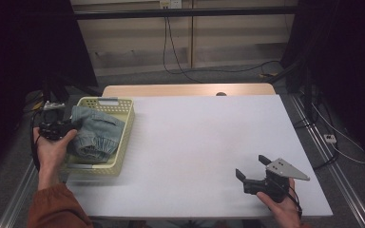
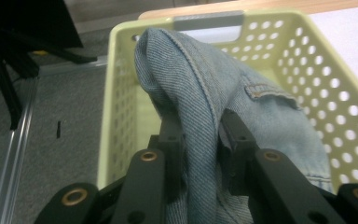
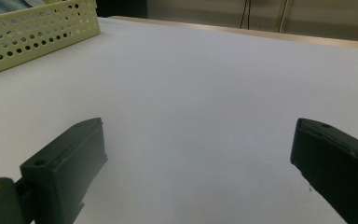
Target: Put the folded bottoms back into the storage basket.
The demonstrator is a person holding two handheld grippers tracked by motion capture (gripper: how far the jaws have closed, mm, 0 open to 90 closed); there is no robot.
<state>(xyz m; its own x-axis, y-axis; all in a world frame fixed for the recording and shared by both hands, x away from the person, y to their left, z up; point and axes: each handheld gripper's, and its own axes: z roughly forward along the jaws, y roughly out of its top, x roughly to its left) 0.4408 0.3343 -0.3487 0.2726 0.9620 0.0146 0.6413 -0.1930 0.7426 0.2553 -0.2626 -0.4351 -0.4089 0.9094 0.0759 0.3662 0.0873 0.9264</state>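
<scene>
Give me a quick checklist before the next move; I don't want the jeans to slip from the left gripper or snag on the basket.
1. Left gripper pinching the jeans: ok, denim sits between its jaws.
2. Jeans clear of the basket: not ok, most of the cloth lies inside.
3. Right gripper free: ok, jaws wide open, nothing between them.
4. Table has room for the jeans: ok.
5. Grip firm enough to lift: cannot tell.
</scene>
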